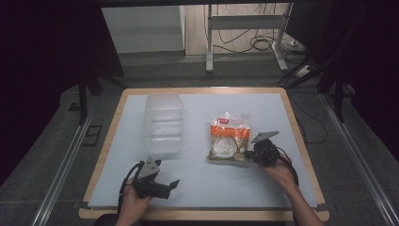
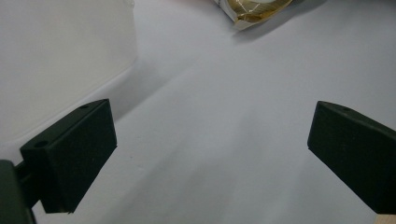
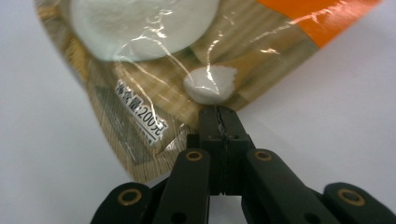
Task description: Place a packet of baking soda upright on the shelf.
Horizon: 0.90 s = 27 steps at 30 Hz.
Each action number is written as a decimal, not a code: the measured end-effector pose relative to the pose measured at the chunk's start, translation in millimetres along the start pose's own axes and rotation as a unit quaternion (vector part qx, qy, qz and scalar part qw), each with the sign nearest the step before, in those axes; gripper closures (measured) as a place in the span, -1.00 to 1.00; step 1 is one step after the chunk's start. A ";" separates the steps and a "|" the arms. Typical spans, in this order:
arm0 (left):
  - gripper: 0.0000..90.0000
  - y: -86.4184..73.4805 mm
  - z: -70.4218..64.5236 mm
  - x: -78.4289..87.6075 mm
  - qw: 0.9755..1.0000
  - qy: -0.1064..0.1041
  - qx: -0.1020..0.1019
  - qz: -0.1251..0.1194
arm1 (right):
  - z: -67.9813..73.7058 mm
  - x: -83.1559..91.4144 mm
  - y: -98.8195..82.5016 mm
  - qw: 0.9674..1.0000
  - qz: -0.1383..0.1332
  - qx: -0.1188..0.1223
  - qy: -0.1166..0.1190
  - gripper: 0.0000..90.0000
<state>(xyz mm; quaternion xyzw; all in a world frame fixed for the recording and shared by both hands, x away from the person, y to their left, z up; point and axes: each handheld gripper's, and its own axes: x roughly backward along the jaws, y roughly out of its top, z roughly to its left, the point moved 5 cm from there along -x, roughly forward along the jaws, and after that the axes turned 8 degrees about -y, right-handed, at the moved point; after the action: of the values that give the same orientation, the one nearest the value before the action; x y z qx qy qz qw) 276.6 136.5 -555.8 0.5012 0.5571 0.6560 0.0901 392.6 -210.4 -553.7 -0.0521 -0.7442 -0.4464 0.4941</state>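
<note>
The right gripper [image 1: 254,153] is at the lower right of the centre in the high view, held by the person's right hand [image 1: 278,170]. Its jaws are pressed together on the edge of the food packet [image 1: 229,138]; in the right gripper view the two black jaws meet at the lower middle of the frame, and the thin plastic edge of the packet [image 3: 187,79] is pinched between their tips. The packet lies flat on the white table top [image 1: 211,188], right of the middle in the high view. It has an orange band at its far end, a straw-coloured print and round white pieces inside.

The left gripper [image 1: 173,185] is at the lower left of the high view, in the left hand [image 1: 134,200], near the front edge of the table. Its jaws stand wide apart, with only the table surface between them in the left gripper view. A clear plastic container [image 1: 163,123] stands at the upper left of the table, well apart from the packet. In the left gripper view a corner of the packet [image 2: 252,9] appears at the top edge.
</note>
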 end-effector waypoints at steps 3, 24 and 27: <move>-0.97 0.0 -0.2 -0.3 1.000 0.000 -0.001 0.002 | 7.1 1.6 -1.9 1.000 -0.001 0.003 0.015 0.99; -0.97 -0.6 0.0 -2.4 1.000 0.003 -0.001 0.008 | 62.9 1.7 2.8 0.992 0.005 0.055 0.114 0.99; -0.97 -0.7 -0.2 -2.6 1.000 0.004 -0.002 0.009 | 84.0 0.7 9.4 0.992 0.013 0.078 0.097 0.99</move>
<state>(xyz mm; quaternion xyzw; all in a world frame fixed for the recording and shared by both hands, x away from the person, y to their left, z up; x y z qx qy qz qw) 277.4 134.8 -557.8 0.5032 0.5519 0.6598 0.0830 339.3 -145.0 -556.8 0.0207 -0.7248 -0.3835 0.5719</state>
